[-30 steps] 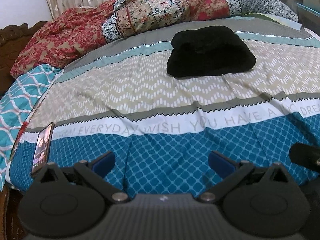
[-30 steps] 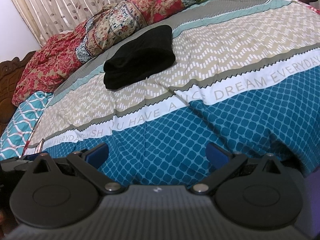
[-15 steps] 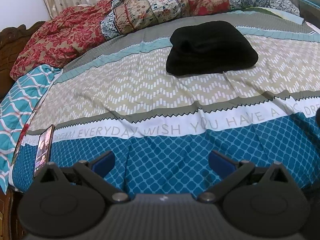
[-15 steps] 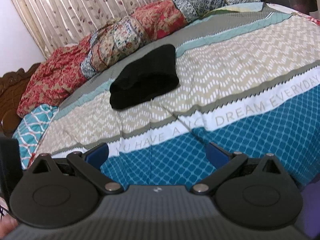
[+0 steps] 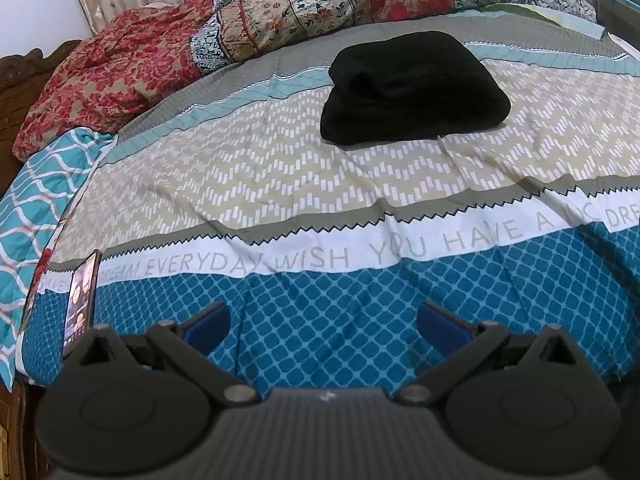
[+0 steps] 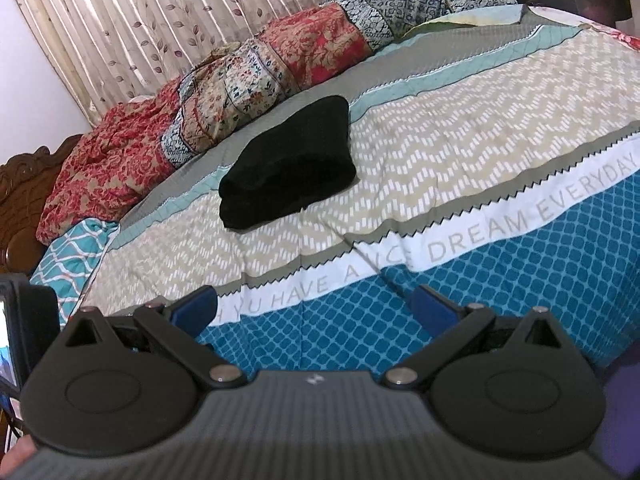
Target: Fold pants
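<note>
— Now, where are the pants [image 5: 414, 88]?
— Folded into a black bundle on the bedspread's [image 5: 280, 168] beige zigzag band, well apart from both tools.
— Grippers?
— Left gripper [image 5: 322, 316] and right gripper [image 6: 314, 304]: jaws spread wide, holding nothing, above the blue edge.

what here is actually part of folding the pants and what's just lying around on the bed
Part of the job:
black pants, lying in a folded bundle on the bedspread
left gripper, open, empty
right gripper, open, empty

Just lying about:
phone at the bed's edge
floral quilt heaped by the curtain
</note>
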{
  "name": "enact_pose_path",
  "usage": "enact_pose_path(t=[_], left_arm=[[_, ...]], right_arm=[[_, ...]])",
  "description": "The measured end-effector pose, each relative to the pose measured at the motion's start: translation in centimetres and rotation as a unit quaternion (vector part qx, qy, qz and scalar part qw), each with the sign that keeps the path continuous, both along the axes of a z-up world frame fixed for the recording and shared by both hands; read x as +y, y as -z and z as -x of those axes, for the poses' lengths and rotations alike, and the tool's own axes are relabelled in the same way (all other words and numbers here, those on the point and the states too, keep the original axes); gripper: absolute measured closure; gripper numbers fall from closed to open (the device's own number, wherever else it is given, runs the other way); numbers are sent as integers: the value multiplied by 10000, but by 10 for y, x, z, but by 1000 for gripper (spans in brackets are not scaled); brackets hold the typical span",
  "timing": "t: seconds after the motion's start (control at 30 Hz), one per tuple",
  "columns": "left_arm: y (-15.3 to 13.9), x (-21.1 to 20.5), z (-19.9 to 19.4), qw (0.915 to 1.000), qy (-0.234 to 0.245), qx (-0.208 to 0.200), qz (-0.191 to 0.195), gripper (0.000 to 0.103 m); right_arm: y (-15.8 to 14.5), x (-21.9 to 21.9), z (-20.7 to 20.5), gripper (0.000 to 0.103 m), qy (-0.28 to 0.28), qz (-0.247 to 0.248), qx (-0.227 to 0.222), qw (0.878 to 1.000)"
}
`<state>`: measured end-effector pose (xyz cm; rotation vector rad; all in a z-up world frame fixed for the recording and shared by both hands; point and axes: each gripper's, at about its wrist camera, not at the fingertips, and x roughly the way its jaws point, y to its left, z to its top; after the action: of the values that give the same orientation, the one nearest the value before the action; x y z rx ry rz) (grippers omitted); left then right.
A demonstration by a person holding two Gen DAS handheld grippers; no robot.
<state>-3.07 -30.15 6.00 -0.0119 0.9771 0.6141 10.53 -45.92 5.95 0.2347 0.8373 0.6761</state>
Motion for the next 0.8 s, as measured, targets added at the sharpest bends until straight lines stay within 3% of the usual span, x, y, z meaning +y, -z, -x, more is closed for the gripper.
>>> enact_pose_path(t=[0.8], left_arm=[[-10,-9,-31,9998,143,103,39,0]], right_arm=[[-12,-11,-23,0,149,-169,-65,9997]])
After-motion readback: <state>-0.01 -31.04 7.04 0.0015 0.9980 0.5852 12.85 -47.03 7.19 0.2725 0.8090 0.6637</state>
